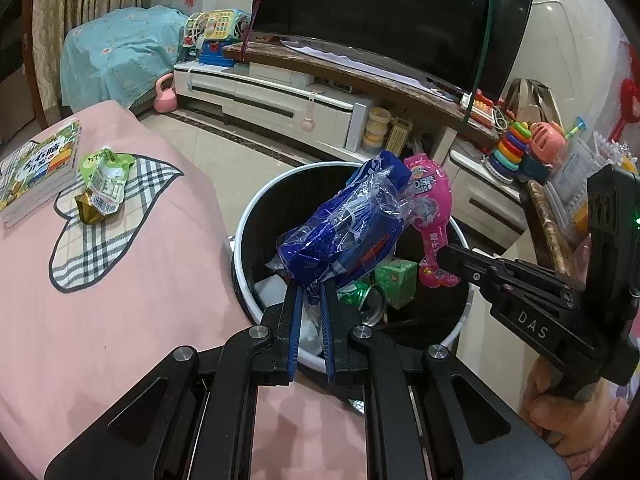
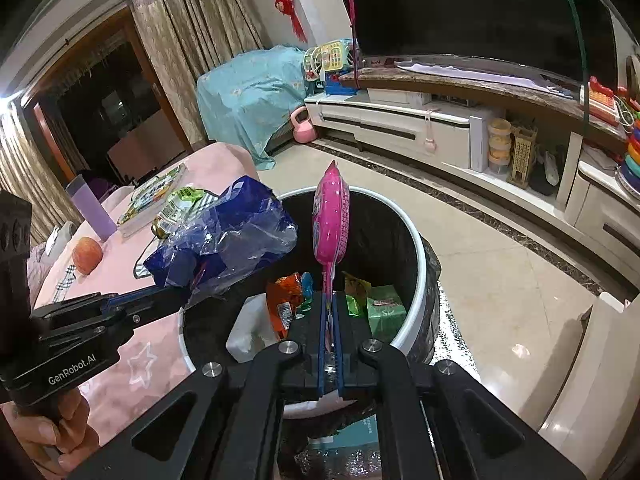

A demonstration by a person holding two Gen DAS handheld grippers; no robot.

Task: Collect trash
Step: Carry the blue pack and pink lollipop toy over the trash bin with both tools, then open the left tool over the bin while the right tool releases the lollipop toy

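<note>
My left gripper is shut on a crumpled blue and clear plastic bag, held over the round white bin with its black liner. From the right, my right gripper is shut on a pink snack packet, also above the bin. In the right wrist view the pink packet stands edge-on between my right gripper fingers, the blue bag hangs from my left gripper over the bin rim. A green carton and a can lie inside.
A green wrapper lies on a plaid cloth on the pink-covered table, beside books. An apple and a purple bottle stand on that table. A TV cabinet with toys runs along the far wall.
</note>
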